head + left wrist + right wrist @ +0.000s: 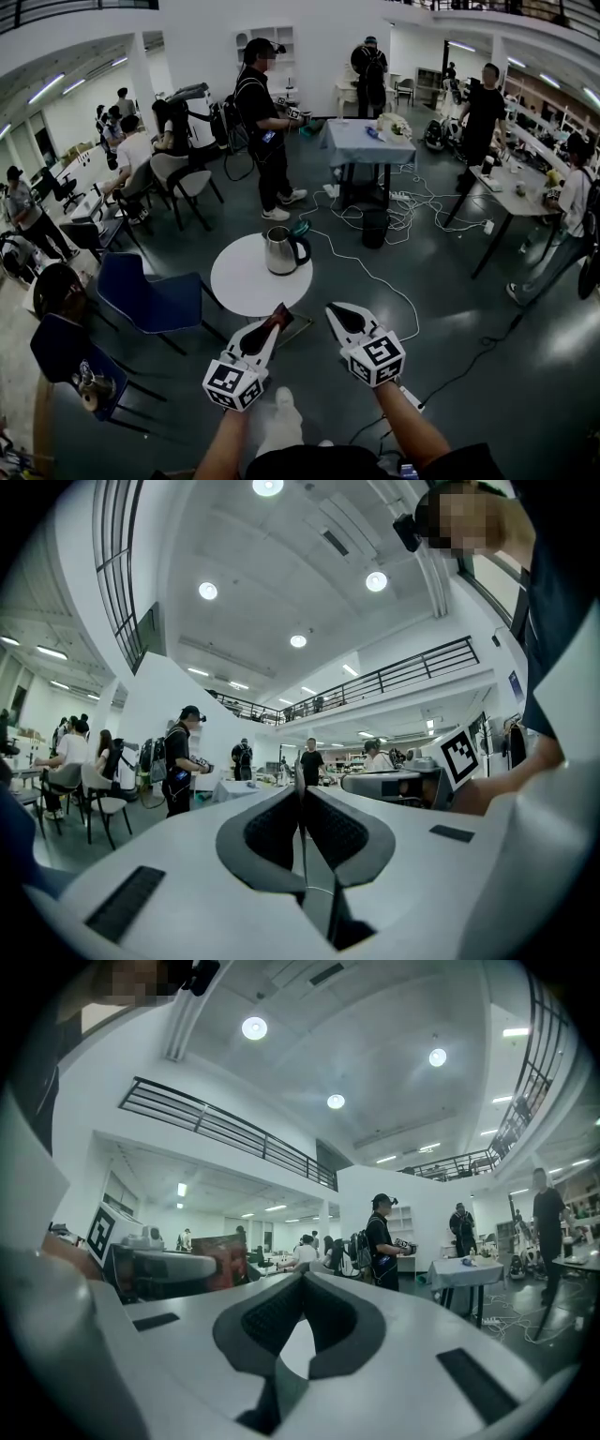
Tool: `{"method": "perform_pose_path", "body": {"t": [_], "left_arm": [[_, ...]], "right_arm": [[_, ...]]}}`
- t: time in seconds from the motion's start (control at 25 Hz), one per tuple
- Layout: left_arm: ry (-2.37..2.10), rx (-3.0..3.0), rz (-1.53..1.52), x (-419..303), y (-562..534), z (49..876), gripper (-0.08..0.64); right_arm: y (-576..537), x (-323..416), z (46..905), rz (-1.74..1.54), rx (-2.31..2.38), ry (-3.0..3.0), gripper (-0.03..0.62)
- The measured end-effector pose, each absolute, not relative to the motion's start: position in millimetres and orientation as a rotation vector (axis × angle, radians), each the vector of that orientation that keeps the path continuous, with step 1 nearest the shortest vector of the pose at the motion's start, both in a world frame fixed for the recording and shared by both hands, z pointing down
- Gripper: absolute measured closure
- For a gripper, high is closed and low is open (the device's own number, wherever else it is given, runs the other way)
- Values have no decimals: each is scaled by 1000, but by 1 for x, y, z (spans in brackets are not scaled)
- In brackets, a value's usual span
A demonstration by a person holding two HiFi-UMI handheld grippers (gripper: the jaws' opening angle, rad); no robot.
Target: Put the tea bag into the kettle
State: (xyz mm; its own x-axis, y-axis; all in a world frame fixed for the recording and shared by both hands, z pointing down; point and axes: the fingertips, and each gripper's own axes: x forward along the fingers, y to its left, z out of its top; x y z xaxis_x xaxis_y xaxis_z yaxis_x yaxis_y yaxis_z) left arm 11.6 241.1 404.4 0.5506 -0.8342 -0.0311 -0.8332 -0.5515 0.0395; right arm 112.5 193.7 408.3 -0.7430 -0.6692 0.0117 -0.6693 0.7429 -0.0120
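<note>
Left tool (279, 313) clamps the tea bag (220, 1260), right tool (333, 312) closed and empty (kettle's lid unclear): you centre the bag over the kettle (281, 251) mouth before releasing.

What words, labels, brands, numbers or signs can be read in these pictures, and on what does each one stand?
None can be read.
The left gripper and right gripper carry only black square marker patterns on their cubes, no letters.
The reddish tea bag in the left gripper's jaws is too blurred to read.
</note>
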Motion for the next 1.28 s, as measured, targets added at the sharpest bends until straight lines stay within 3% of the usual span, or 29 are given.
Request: {"method": "perform_pose_path", "body": {"t": [1.28], "left_arm": [[-1393, 2705, -133, -110, -10, 439, 523]], "right_arm": [[-50, -7, 446, 88, 1191, -2873, 575]]}}
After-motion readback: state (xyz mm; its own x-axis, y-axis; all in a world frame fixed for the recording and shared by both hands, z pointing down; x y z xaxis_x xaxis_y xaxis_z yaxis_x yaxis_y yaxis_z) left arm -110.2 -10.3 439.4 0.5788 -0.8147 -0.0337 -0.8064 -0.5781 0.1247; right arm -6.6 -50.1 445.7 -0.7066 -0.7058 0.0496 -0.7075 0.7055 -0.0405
